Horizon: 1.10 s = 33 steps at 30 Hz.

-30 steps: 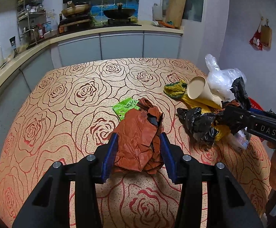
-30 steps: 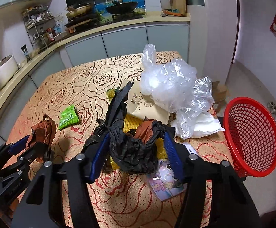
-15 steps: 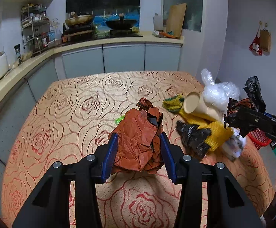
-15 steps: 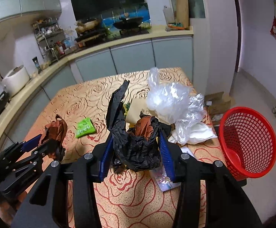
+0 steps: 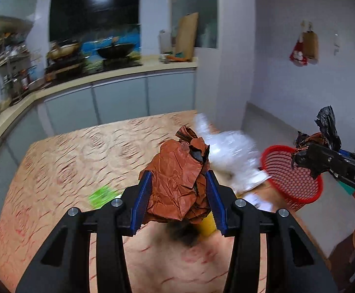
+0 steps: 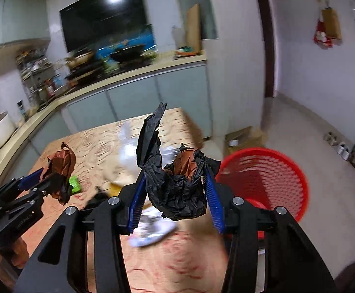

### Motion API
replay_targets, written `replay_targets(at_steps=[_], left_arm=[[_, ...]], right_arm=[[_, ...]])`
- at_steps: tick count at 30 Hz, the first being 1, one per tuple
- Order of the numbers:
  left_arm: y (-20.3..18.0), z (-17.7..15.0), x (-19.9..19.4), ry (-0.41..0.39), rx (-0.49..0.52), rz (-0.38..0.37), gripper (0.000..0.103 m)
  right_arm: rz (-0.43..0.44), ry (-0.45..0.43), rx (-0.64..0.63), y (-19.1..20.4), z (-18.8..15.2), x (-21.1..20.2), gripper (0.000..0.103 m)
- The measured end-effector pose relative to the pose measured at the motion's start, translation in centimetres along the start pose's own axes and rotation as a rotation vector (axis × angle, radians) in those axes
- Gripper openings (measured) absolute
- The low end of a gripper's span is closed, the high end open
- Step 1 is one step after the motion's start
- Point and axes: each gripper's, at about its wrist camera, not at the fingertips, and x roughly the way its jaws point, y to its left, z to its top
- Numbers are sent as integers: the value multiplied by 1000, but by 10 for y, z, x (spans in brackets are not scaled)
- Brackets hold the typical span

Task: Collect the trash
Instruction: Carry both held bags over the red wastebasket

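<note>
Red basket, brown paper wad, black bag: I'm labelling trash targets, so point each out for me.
red basket [image 6: 275,171]: right wrist view, on its mesh inner wall.
brown paper wad [image 5: 177,180]: left wrist view, on its crumpled middle.
black bag [image 6: 177,193]: right wrist view, on its bunched lower body.

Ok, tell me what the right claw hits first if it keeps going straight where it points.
Probably the table and the clear plastic on it. The right claw, gripping black trash, points there; the red basket sits off to the right. Depth is blurred.

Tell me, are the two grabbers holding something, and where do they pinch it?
Yes. The left gripper pinches a crumpled brown bag at its lower sides. The right gripper pinches a crumpled black bag across its bunched middle.
</note>
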Motion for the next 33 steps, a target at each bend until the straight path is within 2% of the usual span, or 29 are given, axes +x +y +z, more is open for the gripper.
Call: replay_targets(at_steps=[7,13,22,33], left_arm=[[-63,23,28,-2,66,-121,44],[-108,34,54,15,116,-204,44],[-161,37,103,97,155,-312,44],[-191,27,147,193,185,-337,44]], right_arm=[[-116,-28,65,-61,5,-8,45],[-179,-35,98,-97,4,-9,45],[-219,15,115,-122,-1,15,45],[-245,103,125,-147,-8,53,45]])
